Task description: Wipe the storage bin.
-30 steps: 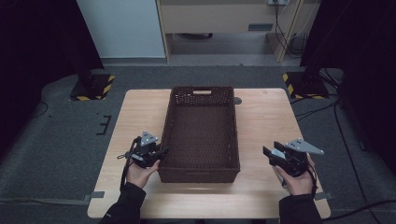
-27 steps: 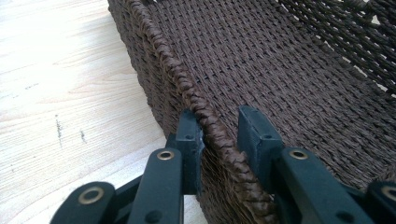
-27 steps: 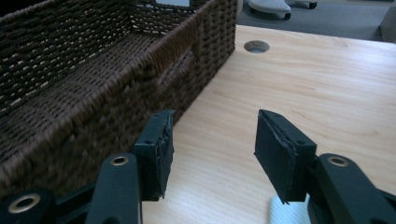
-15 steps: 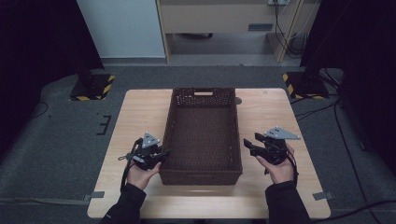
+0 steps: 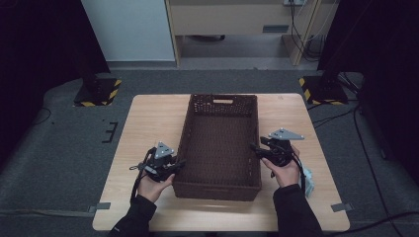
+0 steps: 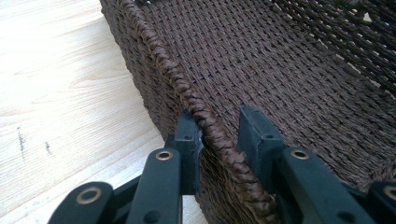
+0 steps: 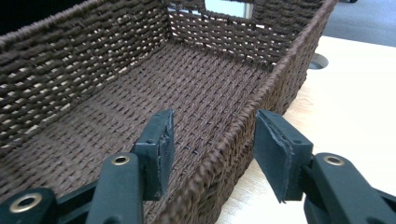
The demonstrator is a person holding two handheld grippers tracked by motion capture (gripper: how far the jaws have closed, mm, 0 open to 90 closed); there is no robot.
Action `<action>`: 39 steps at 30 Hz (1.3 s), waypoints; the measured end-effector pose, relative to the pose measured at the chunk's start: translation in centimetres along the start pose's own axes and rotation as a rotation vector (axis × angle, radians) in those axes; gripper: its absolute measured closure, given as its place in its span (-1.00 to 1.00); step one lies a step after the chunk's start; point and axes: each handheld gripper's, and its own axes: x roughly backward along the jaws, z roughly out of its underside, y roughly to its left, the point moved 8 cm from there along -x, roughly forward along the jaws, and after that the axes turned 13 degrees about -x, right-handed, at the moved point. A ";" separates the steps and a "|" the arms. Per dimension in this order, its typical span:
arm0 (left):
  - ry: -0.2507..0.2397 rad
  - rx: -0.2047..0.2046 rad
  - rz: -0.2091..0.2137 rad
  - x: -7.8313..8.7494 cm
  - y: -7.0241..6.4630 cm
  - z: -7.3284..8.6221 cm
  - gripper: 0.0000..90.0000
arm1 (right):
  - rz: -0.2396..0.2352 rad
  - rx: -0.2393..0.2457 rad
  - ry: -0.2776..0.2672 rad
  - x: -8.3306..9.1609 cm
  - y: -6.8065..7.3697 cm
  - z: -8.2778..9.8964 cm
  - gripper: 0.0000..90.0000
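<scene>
**Basket gripped on one side, second grip not yet made**

A pale wooden table [image 5: 148,123] stands on grey carpet in a dim room, with a white panel and a cabinet at twelve o'clock beyond it. The brown woven basket [image 5: 220,143] sits lengthwise at the table's centre, empty, its handle cut-out at the twelve o'clock end.

The work in hand looks like taking hold of the basket by both long rims, probably to lift or shift it. By that reading it is about half prepared: one side is held, the other is not, and the basket rests flat on the table.

At eight o'clock of the basket, the left gripper [image 6: 219,135] has its jaws straddling the braided rim, one outside the wall and one inside, drawn close on it; the outer pad presses the weave, so I judge it clamped.

At four o'clock, the right gripper [image 7: 210,144] also straddles its rim, but the jaws stand wide apart with clear gaps either side. They have just been closing a little, with the rim between them and untouched. What remains: closing this pair, then the lift.
</scene>
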 end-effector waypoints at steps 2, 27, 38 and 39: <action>-0.003 0.000 -0.003 0.0 0.0 0.0 0.52 | 0.008 0.000 0.010 -0.3 -0.1 0.2 0.13; -0.020 -0.012 -0.002 1.8 -0.4 0.9 0.47 | 0.043 0.038 0.059 0.4 1.0 1.5 0.04; -0.016 -0.016 -0.028 2.0 0.0 1.0 0.39 | 0.034 0.027 0.012 -0.2 0.5 1.0 0.12; -0.016 -0.013 -0.022 2.0 -0.1 1.0 0.35 | 0.041 0.023 0.007 -0.2 0.6 1.0 0.13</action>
